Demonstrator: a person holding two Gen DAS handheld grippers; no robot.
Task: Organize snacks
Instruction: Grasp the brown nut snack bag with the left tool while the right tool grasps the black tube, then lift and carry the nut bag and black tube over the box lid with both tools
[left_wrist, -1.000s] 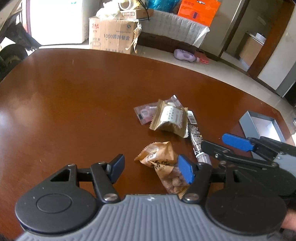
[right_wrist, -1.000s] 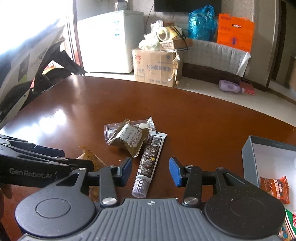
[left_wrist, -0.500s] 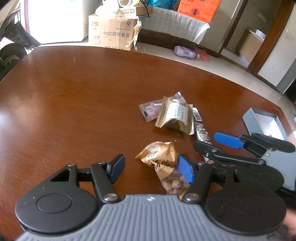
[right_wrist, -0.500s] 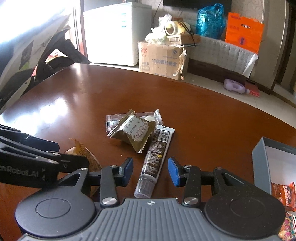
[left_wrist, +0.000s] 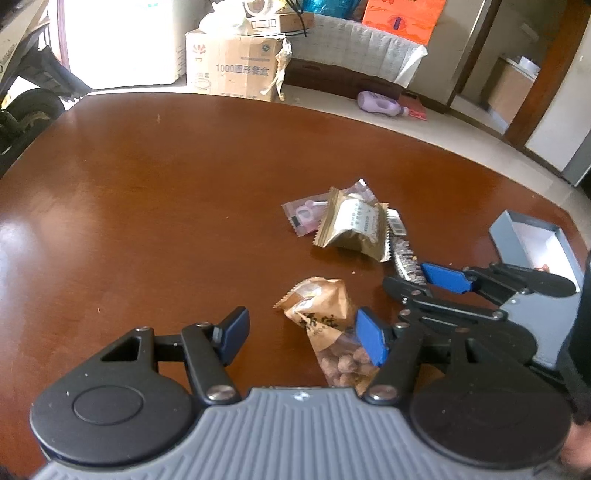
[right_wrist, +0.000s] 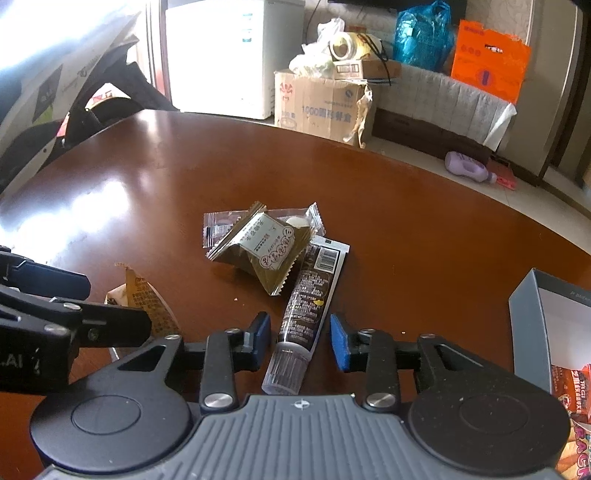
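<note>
My right gripper (right_wrist: 299, 341) is closing on the dark stick sachet (right_wrist: 308, 306), whose clear crimped end lies between my blue pads; they stand either side of it with a gap showing on both, so I have no hold on it yet. My left gripper (left_wrist: 297, 334) hangs half open with nothing gripped, and the tan bag of nuts (left_wrist: 327, 328) lies just ahead of it, against its right-hand pad (left_wrist: 371, 341). By my reckoning the sorting is partly done: the grey box (right_wrist: 532, 321), off to the right of my right gripper, already shows orange-and-red packets (right_wrist: 570, 410) at its near end, while four snacks are still out on the brown table (right_wrist: 424, 236). Those are the sachet, the nut bag, the olive-gold pillow packet (right_wrist: 264, 254) just beyond my right fingertips, and the clear pink-tinted wrapper (right_wrist: 221, 229) tucked partly under it on its far side. The sachet's long axis runs away from my right gripper and leans a little to the right, clear end nearest me and barcode end farthest, its far end touching the olive-gold packet. The nut bag's long axis runs much the same way from my left gripper, with its tan crimped end leaning left, away from me, and its clear, nut-filled end nearest.
</note>
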